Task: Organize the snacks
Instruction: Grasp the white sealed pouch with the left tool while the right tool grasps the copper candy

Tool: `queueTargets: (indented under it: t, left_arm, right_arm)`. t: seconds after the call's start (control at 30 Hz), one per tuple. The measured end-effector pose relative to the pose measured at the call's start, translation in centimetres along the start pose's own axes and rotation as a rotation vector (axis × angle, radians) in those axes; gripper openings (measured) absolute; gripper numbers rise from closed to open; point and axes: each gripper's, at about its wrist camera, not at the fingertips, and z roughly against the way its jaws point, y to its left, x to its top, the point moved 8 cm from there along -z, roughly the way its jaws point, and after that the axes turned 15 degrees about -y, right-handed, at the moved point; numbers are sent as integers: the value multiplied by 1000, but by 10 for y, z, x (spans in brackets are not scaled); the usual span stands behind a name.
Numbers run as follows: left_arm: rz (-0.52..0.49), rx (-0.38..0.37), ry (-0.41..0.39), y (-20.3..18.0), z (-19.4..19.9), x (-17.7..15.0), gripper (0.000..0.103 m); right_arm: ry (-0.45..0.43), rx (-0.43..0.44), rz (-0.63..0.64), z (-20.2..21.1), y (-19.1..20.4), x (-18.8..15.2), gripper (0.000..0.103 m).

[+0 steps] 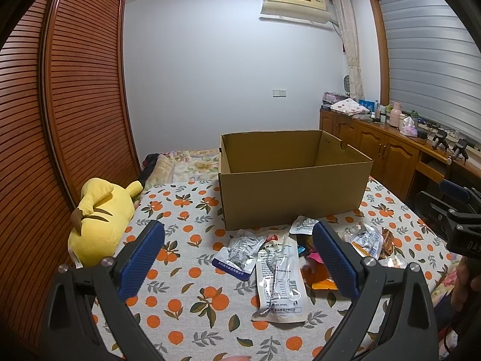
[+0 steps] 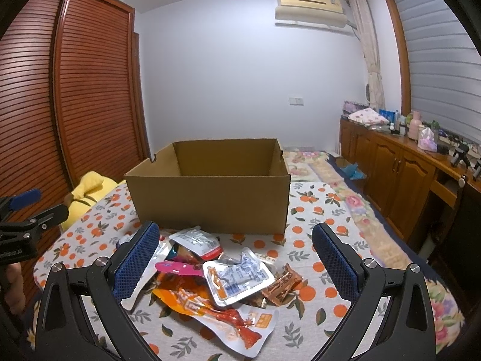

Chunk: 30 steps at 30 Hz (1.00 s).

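The heap of crinkled foil and plastic snack packets [image 2: 219, 273] lies on the orange-print bedspread [image 1: 186, 307], just in front of the open brown corrugated cardboard box [image 2: 210, 198]; no packets are visible inside the box. Judged from this, sorting has not begun and the step in hand is the first pick. The left tongs [image 1: 239, 258] are spread wide over a long translucent silver pouch [image 1: 279, 282]; the right tongs [image 2: 236, 260] are likewise spread, holding nothing, above a square silver sachet [image 2: 237, 279]. The next move calls for lowering onto a single packet edge; the slick, thin films may slip or lift neighbours. A yellow plush toy [image 1: 99, 216] lies well apart.
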Motion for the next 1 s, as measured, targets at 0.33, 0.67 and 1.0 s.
queueTargets:
  t: [0.33, 0.67, 1.0]
  left_arm:
    - [-2, -7, 4, -4, 2, -1, 100]
    - [-2, -30, 51, -8, -11, -22, 100]
    - [-22, -99, 159, -22, -38, -61, 100]
  right_arm:
    - [0, 4, 6, 3, 3, 0, 103]
    - [36, -2, 16, -1, 2, -16, 103]
    - [112, -9, 27, -11, -19, -47, 103]
